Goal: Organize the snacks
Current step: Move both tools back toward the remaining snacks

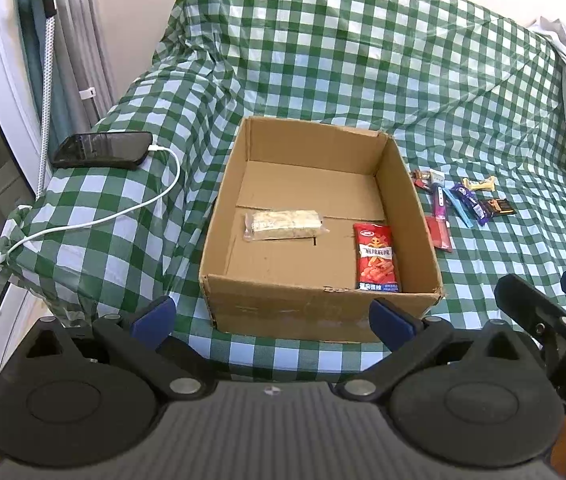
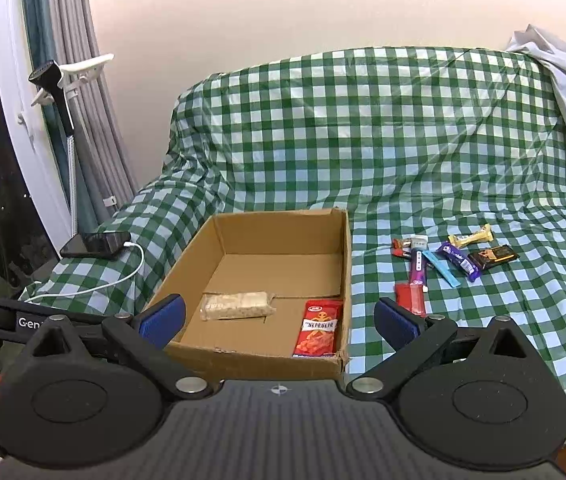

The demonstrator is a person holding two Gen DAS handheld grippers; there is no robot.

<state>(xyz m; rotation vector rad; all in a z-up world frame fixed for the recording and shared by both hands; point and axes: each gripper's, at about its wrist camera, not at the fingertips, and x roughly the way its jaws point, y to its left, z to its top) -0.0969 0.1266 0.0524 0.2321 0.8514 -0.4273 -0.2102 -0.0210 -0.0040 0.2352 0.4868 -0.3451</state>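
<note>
Covering sofa: green-check cloth (image 2: 403,140) w/ cardboard box (image 2: 347,280), phone (image 1: 103,150); curtains (image 2: 83,80) left. Left gripper (image 1: 273,320), right gripper (image 2: 279,316) spread wide, holding nothing.

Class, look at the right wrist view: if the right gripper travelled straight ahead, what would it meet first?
Most likely the cardboard box, at its near wall or open interior. The right gripper is open, and depth is uncertain.

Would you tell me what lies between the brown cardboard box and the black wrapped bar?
In both views, small wrapped snacks lie between the cardboard box and black bar.
</note>
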